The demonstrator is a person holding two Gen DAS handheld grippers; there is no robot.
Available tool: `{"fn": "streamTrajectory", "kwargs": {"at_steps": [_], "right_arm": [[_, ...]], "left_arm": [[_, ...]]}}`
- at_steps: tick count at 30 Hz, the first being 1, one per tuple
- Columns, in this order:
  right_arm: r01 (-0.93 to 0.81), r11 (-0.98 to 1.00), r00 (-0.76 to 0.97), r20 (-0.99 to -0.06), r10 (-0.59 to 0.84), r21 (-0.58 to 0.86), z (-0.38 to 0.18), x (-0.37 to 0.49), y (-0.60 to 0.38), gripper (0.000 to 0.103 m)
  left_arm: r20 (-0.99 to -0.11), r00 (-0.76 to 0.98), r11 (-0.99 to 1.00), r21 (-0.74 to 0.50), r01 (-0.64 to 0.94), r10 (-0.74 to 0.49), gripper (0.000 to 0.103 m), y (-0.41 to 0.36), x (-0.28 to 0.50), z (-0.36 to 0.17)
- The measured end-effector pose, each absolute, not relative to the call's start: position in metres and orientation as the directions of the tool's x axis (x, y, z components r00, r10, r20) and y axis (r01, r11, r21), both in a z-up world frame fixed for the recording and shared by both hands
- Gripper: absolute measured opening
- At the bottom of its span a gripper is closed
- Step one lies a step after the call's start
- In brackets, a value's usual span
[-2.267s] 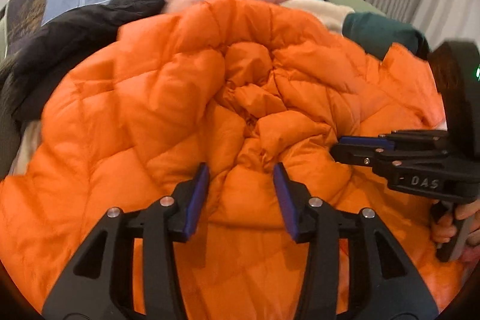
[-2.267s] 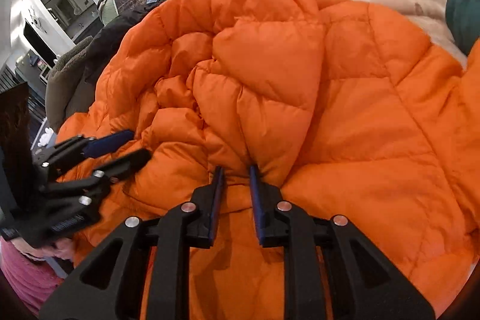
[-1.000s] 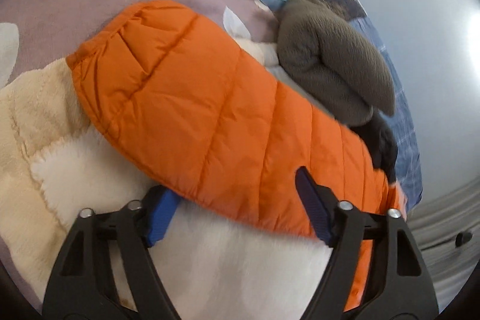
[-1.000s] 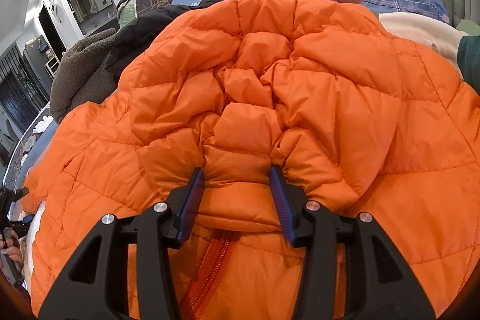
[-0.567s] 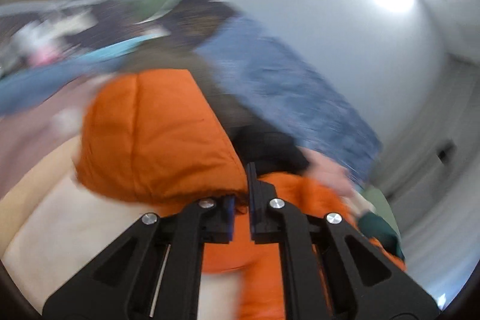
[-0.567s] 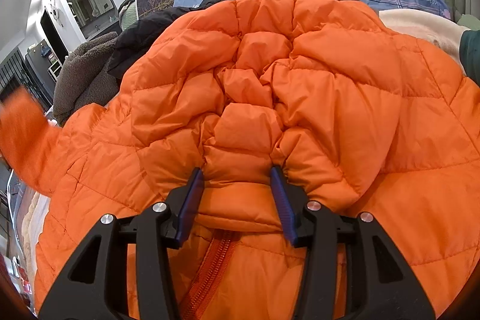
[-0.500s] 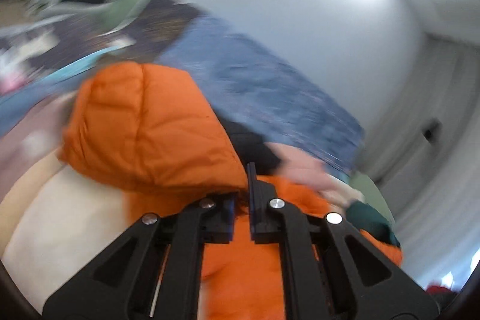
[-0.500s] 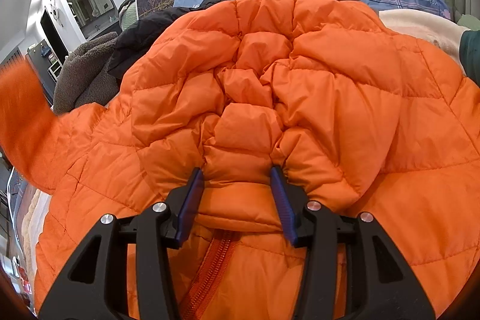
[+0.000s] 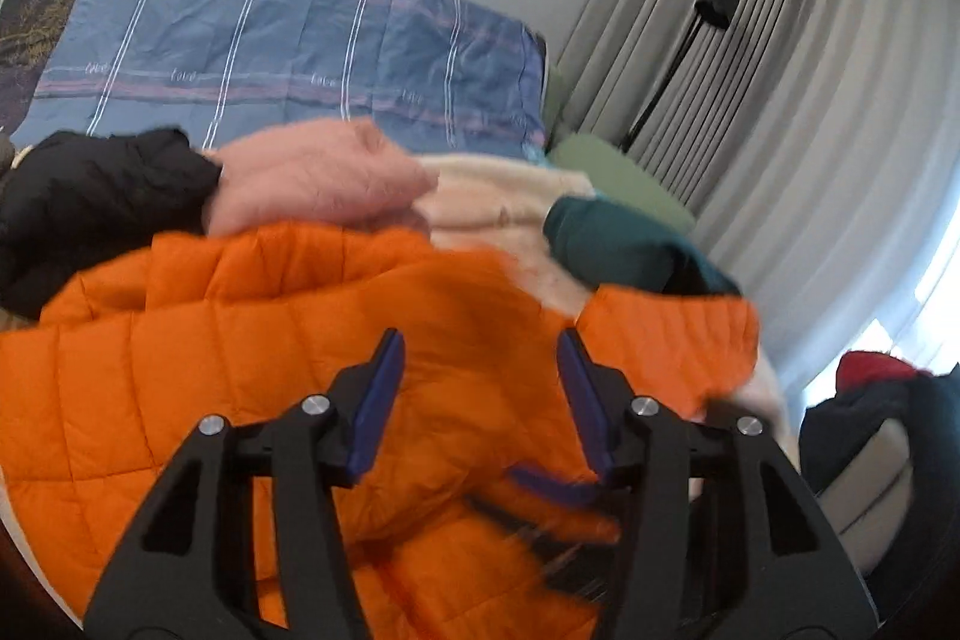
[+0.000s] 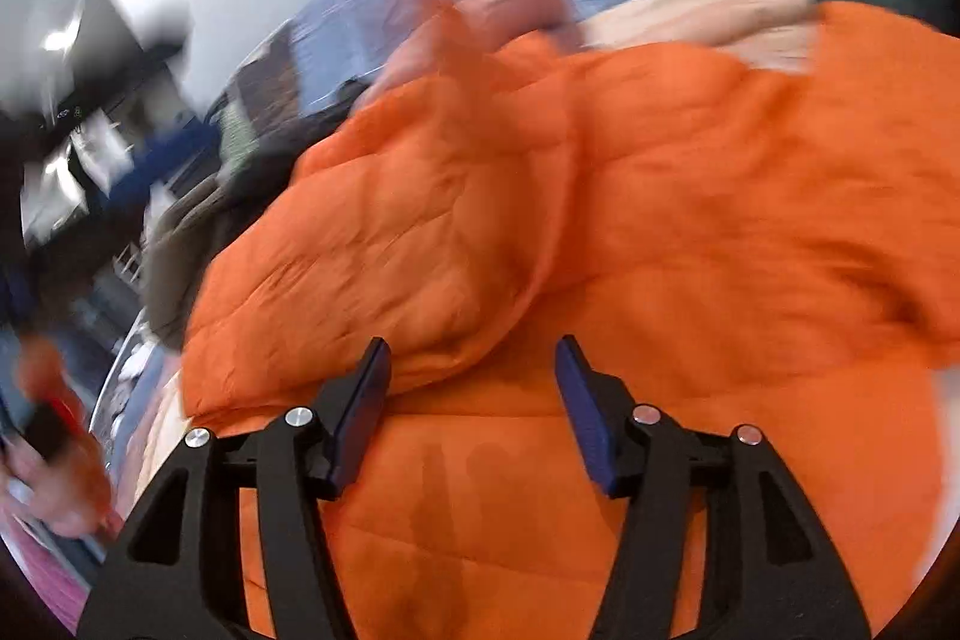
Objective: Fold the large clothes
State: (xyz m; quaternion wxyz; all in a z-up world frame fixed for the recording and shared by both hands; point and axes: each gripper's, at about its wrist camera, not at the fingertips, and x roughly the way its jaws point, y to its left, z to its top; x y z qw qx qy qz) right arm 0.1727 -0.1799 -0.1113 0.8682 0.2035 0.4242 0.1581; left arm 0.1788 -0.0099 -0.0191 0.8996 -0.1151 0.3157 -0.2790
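Note:
An orange quilted puffer jacket point(image 9: 228, 364) lies spread over the bed and fills the lower half of both views. My left gripper point(image 9: 477, 400) is open and empty just above its middle. In the right wrist view the jacket point(image 10: 660, 232) has a sleeve folded across its body. My right gripper point(image 10: 471, 406) is open and empty over the jacket near the sleeve's edge. Its blurred fingers point(image 9: 552, 484) show low in the left wrist view. Both views are motion-blurred.
Behind the jacket lie a black garment point(image 9: 90, 202), a pink fleece point(image 9: 312, 178), a cream blanket point(image 9: 498, 196) and a dark green garment point(image 9: 618, 244). A blue striped pillow point(image 9: 288, 46) stands against the wall. Grey curtains point(image 9: 810, 88) hang at right.
My left gripper carried the sleeve across the jacket, then opened and let it go. My right gripper lifted off the collar and opened wider. Both views have swung.

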Motion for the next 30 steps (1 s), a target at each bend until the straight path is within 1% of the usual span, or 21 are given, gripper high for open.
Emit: {"fn": "streamTrajectory", "kwargs": {"at_steps": [4, 8, 11, 13, 15, 16, 17, 18, 19, 21, 22, 24, 25, 26, 27, 28, 29, 30], "right_arm": [[-0.031, 0.854, 0.591, -0.68, 0.435, 0.519, -0.107, 0.18, -0.207, 0.058], [0.022, 0.88, 0.597, -0.713, 0.369, 0.474, -0.104, 0.196, -0.212, 0.063], [0.074, 0.891, 0.595, -0.737, 0.321, 0.448, -0.106, 0.209, -0.208, 0.063], [0.092, 0.898, 0.594, -0.747, 0.297, 0.43, -0.11, 0.219, -0.209, 0.063], [0.099, 0.906, 0.568, -0.771, 0.287, 0.41, -0.121, 0.229, -0.206, 0.064], [0.096, 0.907, 0.566, -0.773, 0.288, 0.409, -0.125, 0.23, -0.204, 0.059], [0.072, 0.909, 0.567, -0.767, 0.3, 0.409, -0.125, 0.229, -0.203, 0.016], [0.041, 0.915, 0.57, -0.762, 0.308, 0.401, -0.121, 0.223, -0.2, 0.01], [0.045, 0.931, 0.588, -0.763, 0.269, 0.363, -0.113, 0.219, -0.199, 0.01], [0.089, 0.975, 0.633, -0.767, 0.103, 0.205, -0.095, 0.202, -0.197, 0.01], [0.105, 0.979, 0.641, -0.765, 0.069, 0.176, -0.091, 0.197, -0.198, 0.01], [0.143, 0.979, 0.632, -0.775, 0.021, 0.143, -0.093, 0.198, -0.207, 0.012], [0.15, 0.979, 0.605, -0.796, 0.021, 0.14, -0.1, 0.201, -0.211, 0.019], [0.125, 0.979, 0.572, -0.818, 0.061, 0.16, -0.109, 0.206, -0.214, 0.031], [0.116, 0.978, 0.557, -0.827, 0.08, 0.173, -0.112, 0.206, -0.214, 0.037], [0.127, 0.973, 0.57, -0.817, 0.086, 0.191, -0.112, 0.202, -0.217, 0.038], [0.15, 0.968, 0.592, -0.802, 0.073, 0.199, -0.107, 0.197, -0.22, 0.039], [0.175, 0.964, 0.621, -0.782, 0.051, 0.202, -0.101, 0.192, -0.222, 0.039]], "left_arm": [[-0.527, 0.661, 0.845, -0.372, 0.385, -0.533, 0.055, 0.018, 0.169, -0.034], [-0.56, 0.702, 0.898, -0.297, 0.325, -0.44, 0.057, 0.052, 0.153, -0.047], [-0.615, 0.697, 0.93, -0.255, 0.265, -0.367, 0.057, 0.077, 0.152, -0.065], [-0.652, 0.668, 0.934, -0.257, 0.249, -0.358, 0.056, 0.084, 0.157, -0.079], [-0.687, 0.643, 0.941, -0.248, 0.232, -0.339, 0.052, 0.087, 0.161, -0.095], [-0.698, 0.633, 0.942, -0.246, 0.226, -0.334, 0.052, 0.087, 0.163, -0.102], [-0.704, 0.626, 0.942, -0.248, 0.225, -0.335, 0.052, 0.085, 0.165, -0.107], [-0.707, 0.624, 0.943, -0.246, 0.224, -0.333, 0.052, 0.086, 0.165, -0.11], [-0.706, 0.624, 0.943, -0.244, 0.227, -0.334, 0.052, 0.086, 0.164, -0.11], [-0.693, 0.626, 0.934, -0.259, 0.247, -0.358, 0.05, 0.087, 0.161, -0.104], [-0.684, 0.629, 0.929, -0.27, 0.253, -0.369, 0.05, 0.087, 0.161, -0.1], [-0.66, 0.639, 0.919, -0.285, 0.274, -0.395, 0.047, 0.085, 0.16, -0.088], [-0.65, 0.642, 0.914, -0.284, 0.29, -0.406, 0.045, 0.082, 0.159, -0.083], [-0.647, 0.644, 0.912, -0.274, 0.304, -0.409, 0.043, 0.078, 0.16, -0.08], [-0.657, 0.64, 0.916, -0.251, 0.313, -0.399, 0.036, 0.071, 0.162, -0.079], [-0.67, 0.631, 0.918, -0.233, 0.322, -0.391, 0.032, 0.062, 0.165, -0.078], [-0.684, 0.616, 0.916, -0.22, 0.335, -0.39, 0.026, 0.057, 0.166, -0.082], [-0.706, 0.595, 0.915, -0.204, 0.348, -0.384, 0.023, 0.049, 0.168, -0.09]]}}
